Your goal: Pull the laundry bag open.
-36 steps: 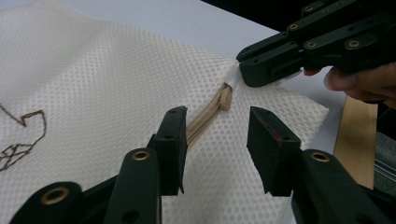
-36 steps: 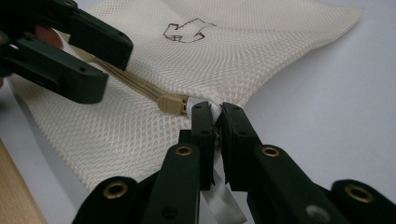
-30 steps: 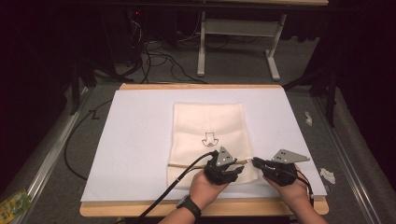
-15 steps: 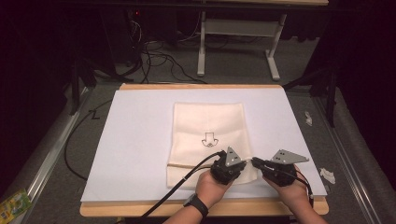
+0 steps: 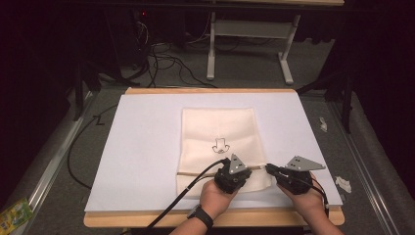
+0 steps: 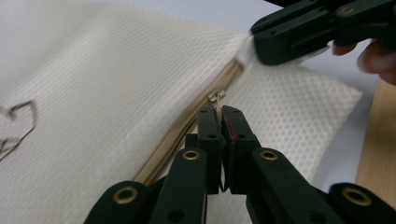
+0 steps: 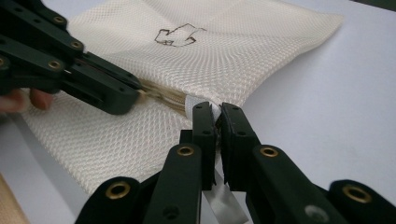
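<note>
Two tools at work on one cream mesh pouch. Lies flat on a white sheet on the tabletop, about in the middle, with the zip end on the person's side. Left gripper: jaws pressed together on the little metal zip pull, at the near end of the zip. Right gripper: jaws pressed together on the white tab at the pouch edge, just past the end of the zip. Very close to each other, nearly tip to tip in the high view. Looks light and floppy, like thin net cloth, so probably bends and bunches up with any tug. No stiff part to hold, apart from the zip. Not likely to break, but easy to drag over the smooth sheet. Best to take hold just where the jaws are now: one pair on the pull, one pair on the tab, to keep the cloth tight for the slide along the zip. Such a small, thin pull, so could slip out of the jaws. Needs a firm pinch and a slow, straight tug along the zip line. With a tug up or to the side, probably just lifts the whole pouch instead.
</note>
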`<action>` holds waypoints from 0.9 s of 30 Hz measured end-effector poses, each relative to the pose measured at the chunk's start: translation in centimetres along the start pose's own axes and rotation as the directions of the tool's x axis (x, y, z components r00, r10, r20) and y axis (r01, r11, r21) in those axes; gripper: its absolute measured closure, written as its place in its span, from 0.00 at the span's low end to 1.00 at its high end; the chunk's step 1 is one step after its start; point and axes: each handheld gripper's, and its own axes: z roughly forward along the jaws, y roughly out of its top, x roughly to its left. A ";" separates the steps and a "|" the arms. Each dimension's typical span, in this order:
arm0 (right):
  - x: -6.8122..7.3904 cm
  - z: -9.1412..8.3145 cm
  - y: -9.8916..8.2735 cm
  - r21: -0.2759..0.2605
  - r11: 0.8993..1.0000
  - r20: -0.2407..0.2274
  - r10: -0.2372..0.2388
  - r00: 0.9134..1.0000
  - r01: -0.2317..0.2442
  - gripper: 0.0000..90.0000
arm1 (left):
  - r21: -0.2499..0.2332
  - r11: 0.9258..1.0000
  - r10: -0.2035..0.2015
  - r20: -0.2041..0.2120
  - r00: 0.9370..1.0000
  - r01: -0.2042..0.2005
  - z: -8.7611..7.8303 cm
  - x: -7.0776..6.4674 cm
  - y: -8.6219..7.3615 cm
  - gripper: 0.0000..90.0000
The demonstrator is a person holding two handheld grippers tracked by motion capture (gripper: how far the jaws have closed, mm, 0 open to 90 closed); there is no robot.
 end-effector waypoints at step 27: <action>-0.4 0.0 -0.4 0.014 1.000 0.016 0.014 1.000 -0.014 0.96 | 0.041 0.993 -0.104 -0.117 0.988 0.109 -8.7 5.8 -4.5 0.97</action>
